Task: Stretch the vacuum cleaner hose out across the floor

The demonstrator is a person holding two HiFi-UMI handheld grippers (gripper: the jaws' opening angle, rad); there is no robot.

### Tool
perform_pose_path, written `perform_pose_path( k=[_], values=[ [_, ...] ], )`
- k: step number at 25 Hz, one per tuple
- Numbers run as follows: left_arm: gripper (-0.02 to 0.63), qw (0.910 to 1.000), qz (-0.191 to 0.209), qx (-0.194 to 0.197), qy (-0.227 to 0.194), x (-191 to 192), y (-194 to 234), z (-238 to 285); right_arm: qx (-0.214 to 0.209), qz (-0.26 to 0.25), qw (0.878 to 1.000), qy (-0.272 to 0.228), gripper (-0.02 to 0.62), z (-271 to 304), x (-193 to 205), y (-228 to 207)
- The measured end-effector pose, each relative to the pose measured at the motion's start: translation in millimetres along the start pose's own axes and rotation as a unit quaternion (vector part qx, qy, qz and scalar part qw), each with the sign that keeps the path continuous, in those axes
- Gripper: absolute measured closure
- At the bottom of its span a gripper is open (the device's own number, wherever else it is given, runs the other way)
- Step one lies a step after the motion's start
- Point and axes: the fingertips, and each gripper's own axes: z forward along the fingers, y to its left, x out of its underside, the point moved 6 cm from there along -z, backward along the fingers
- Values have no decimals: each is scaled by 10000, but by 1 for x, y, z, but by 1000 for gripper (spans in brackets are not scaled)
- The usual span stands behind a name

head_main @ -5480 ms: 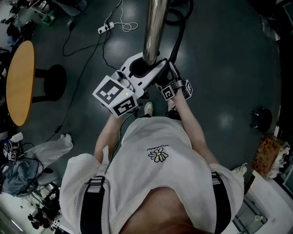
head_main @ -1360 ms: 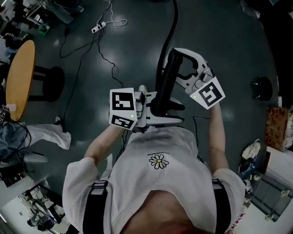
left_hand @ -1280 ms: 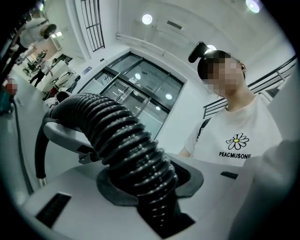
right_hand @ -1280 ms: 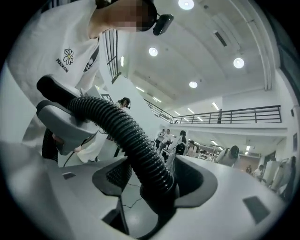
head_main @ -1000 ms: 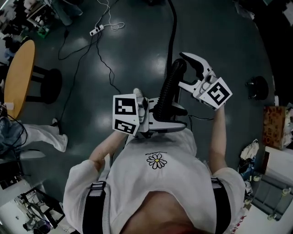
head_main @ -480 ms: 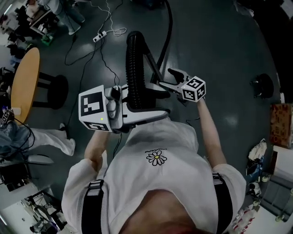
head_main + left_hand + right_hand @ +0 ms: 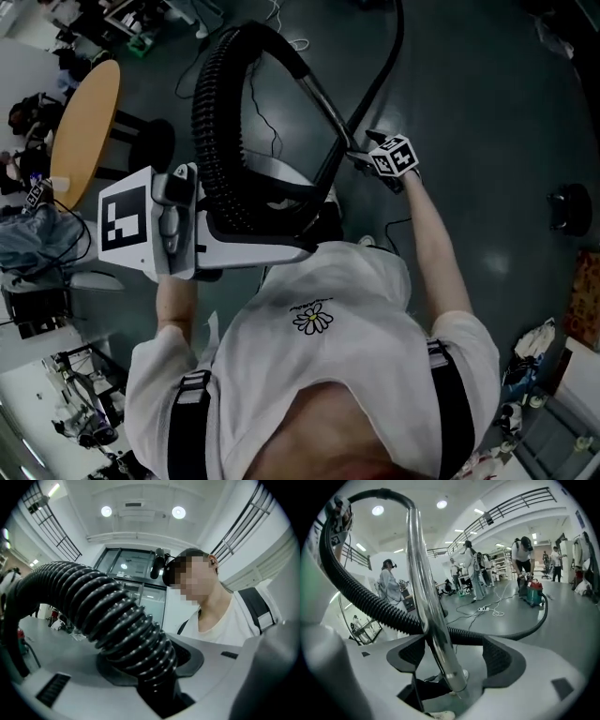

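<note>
The left gripper is clamping the ribbed black hose, which is arching up and over to the metal tube, standing between the wide-apart jaws of the right gripper, which have just been opening.

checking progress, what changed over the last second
The left gripper raised the hose, its loop arching higher. The right gripper dropped from beside the hose to the tube, its jaws just opening wider, tube between them ungripped. Unchanged: left grip on the hose.
</note>
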Motion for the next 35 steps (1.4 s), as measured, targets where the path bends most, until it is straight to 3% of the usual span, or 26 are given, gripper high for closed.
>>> perform_pose_path(
  k=[2, 5, 7, 9, 10, 11, 13, 15, 18, 22, 26, 29, 31, 32, 35],
  values=[
    [450, 9995, -252, 26, -163, -4, 7, -5, -194, -259, 9987, 403, 219, 12, 18, 10],
    [449, 9989, -277, 51, -369, -15, 11, -3, -463, -753, 9876, 1295, 221, 30, 58, 30],
    [450, 9993, -202, 135, -273, -18, 8, 1, -305, -630, 9886, 1330, 221, 38, 71, 36],
    [450, 9996, -170, 205, 20, -18, 7, 3, 54, -170, 9949, 989, 231, 40, 65, 33],
    [449, 9995, -184, 190, 157, -18, 9, 3, 261, -4, 9961, 841, 370, 38, 58, 31],
    [449, 9994, -200, 116, 265, -18, 14, 2, 451, 38, 9963, 735, 400, 34, 49, 28],
    [450, 9982, -130, -300, 506, -17, 30, 0, 786, -126, 9956, 498, 416, 27, 28, 21],
    [449, 9922, -8, -1011, 728, -14, 55, -8, 1207, -315, 9920, 181, 416, 18, 3, 2],
    [449, 9793, -126, -1940, 565, -17, 86, -25, 2139, -358, 9760, -218, 416, -18, -34, -41],
    [449, 9555, 67, -2714, 1152, -5, 80, -29, 3684, -591, 9267, -447, 416, -127, -69, -112],
    [448, 9509, -524, -2817, 1173, 11, 63, -53, 4724, -1178, 8724, -438, 416, -237, -111, -167],
    [449, 9409, -339, -3108, 1306, 18, 41, -71, 5346, -1505, 8292, -634, 416, -317, -143, -191],
    [448, 9234, 215, -3289, 1969, 28, 21, -75, 5739, -1625, 7974, -918, 416, -369, -162, -190],
    [448, 9098, 580, -3311, 2434, 36, 13, -75, 5905, -1734, 7805, -1095, 416, -392, -177, -183],
    [445, 8558, 1307, -3451, 3626, 66, -2, -84, 6226, -2408, 7319, -1369, 414, -443, -231, -153]
  ],
)
